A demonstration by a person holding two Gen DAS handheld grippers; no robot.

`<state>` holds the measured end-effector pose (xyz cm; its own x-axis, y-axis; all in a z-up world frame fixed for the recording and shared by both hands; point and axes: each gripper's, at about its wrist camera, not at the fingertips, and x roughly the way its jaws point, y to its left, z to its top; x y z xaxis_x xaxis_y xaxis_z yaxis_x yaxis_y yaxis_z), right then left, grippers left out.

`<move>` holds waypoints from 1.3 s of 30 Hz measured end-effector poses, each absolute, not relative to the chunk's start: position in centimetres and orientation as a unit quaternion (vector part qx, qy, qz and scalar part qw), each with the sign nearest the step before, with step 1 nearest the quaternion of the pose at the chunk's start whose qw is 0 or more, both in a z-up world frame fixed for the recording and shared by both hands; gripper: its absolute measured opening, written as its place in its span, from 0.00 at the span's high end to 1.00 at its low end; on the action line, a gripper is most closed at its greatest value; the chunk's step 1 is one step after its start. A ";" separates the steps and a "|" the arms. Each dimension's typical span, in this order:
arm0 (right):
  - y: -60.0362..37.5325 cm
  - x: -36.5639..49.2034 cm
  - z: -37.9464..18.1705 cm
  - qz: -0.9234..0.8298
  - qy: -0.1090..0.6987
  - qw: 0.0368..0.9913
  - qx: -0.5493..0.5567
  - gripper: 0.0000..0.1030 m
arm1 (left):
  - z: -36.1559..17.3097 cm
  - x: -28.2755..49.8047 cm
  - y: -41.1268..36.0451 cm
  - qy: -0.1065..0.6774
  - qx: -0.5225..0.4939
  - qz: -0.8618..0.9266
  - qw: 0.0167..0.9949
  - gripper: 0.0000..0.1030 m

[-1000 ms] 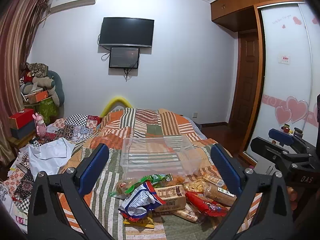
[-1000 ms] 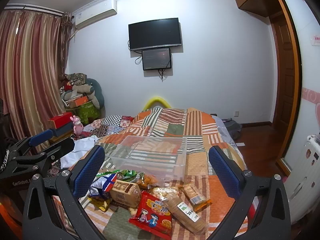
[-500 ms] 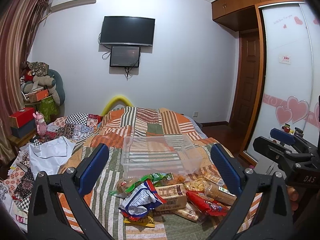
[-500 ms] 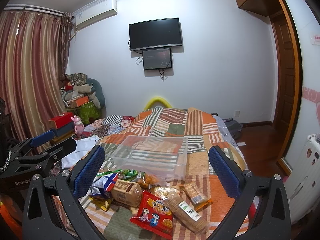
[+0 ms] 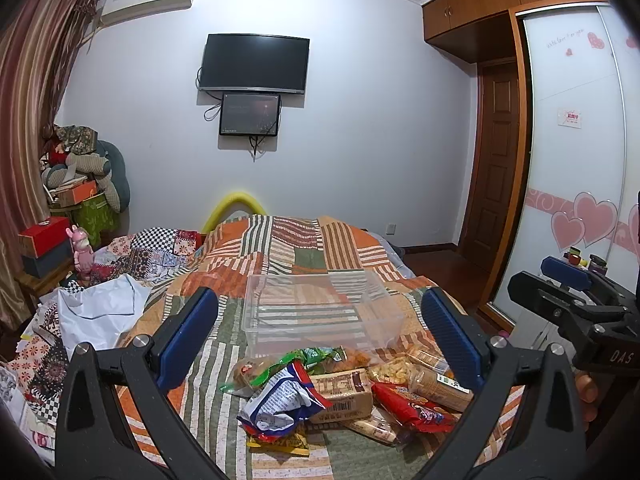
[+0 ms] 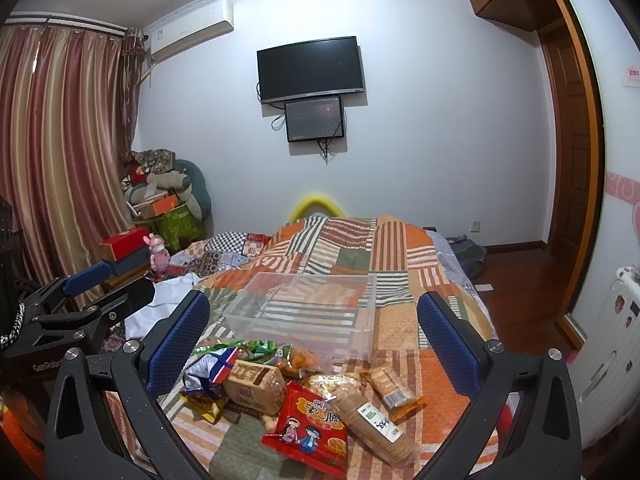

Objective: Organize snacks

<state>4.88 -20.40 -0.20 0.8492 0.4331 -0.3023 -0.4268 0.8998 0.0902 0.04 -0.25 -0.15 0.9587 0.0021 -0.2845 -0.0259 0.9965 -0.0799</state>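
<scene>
A pile of snack packets lies on the patchwork bedspread (image 5: 308, 248): a blue-white crumpled bag (image 5: 280, 398), a brown biscuit pack (image 5: 340, 392), a red packet (image 6: 310, 426), a round cracker sleeve (image 6: 370, 420) and green bags (image 5: 316, 356). Just beyond the pile sits a clear plastic bin (image 5: 316, 312) (image 6: 308, 316), with nothing seen inside. My left gripper (image 5: 320, 336) is open, held above the near side of the pile. My right gripper (image 6: 312, 332) is open too, hovering over the pile with nothing between its fingers. Each gripper shows at the edge of the other's view.
Crumpled white cloth (image 5: 100, 308) and patterned bedding lie on the bed's left side. A red box (image 6: 124, 242) and a pink toy (image 6: 160, 256) stand by the curtain. A wardrobe with sliding doors (image 5: 572, 160) and wood floor are on the right.
Both views have barely shifted; the grippers stay open and the snacks and bin lie where they were.
</scene>
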 end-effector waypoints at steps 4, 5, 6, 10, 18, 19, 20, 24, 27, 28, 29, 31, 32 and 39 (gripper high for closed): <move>-20.5 4.9 -0.2 0.224 0.160 0.961 0.011 0.00 | -0.1 0.0 -0.2 0.143 -0.040 0.009 0.989 0.00; -20.5 4.9 -0.2 0.225 0.160 0.961 0.011 0.00 | -0.1 0.0 -0.2 0.143 -0.040 0.009 0.989 0.00; -20.5 4.9 -0.2 0.225 0.160 0.961 0.011 0.00 | -0.2 0.0 -0.2 0.143 -0.040 0.010 0.989 0.00; -20.5 4.9 -0.2 0.225 0.160 0.961 0.011 0.00 | -0.1 -0.1 -0.2 0.142 -0.040 0.010 0.989 0.00; -20.4 4.9 -0.2 0.225 0.160 0.961 0.011 0.00 | 0.0 -0.3 -0.2 0.141 -0.039 0.011 0.989 0.00; -20.4 4.9 -0.2 0.226 0.160 0.961 0.011 0.00 | -0.1 -0.3 -0.2 0.141 -0.039 0.011 0.989 0.00; -20.4 4.8 -0.2 0.226 0.161 0.961 0.011 0.00 | -0.1 -0.3 -0.2 0.141 -0.039 0.011 0.989 0.00; -20.3 4.8 -0.3 0.227 0.162 0.960 0.011 0.00 | -0.1 -0.3 -0.2 0.141 -0.039 0.012 0.989 0.00; -20.2 4.9 -0.4 0.227 0.165 0.960 0.011 0.00 | -0.1 -0.4 -0.1 0.142 -0.038 0.011 0.989 0.00; -20.2 5.0 -0.5 0.227 0.166 0.960 0.011 0.00 | -0.1 -0.3 -0.1 0.142 -0.037 0.011 0.989 0.00; -20.2 5.0 -0.5 0.227 0.167 0.959 0.011 0.00 | 0.0 -0.3 -0.1 0.143 -0.036 0.010 0.989 0.00; -20.3 5.2 -0.7 0.228 0.170 0.959 0.012 0.00 | 0.0 -0.3 -0.1 0.144 -0.035 0.010 0.989 0.00; -20.3 5.3 -0.8 0.227 0.172 0.958 0.012 0.00 | 0.0 -0.2 0.0 0.145 -0.034 0.011 0.989 0.00; -20.8 6.4 -1.5 0.224 0.191 0.956 0.008 0.01 | -0.9 0.8 0.6 0.161 -0.033 0.013 0.986 0.01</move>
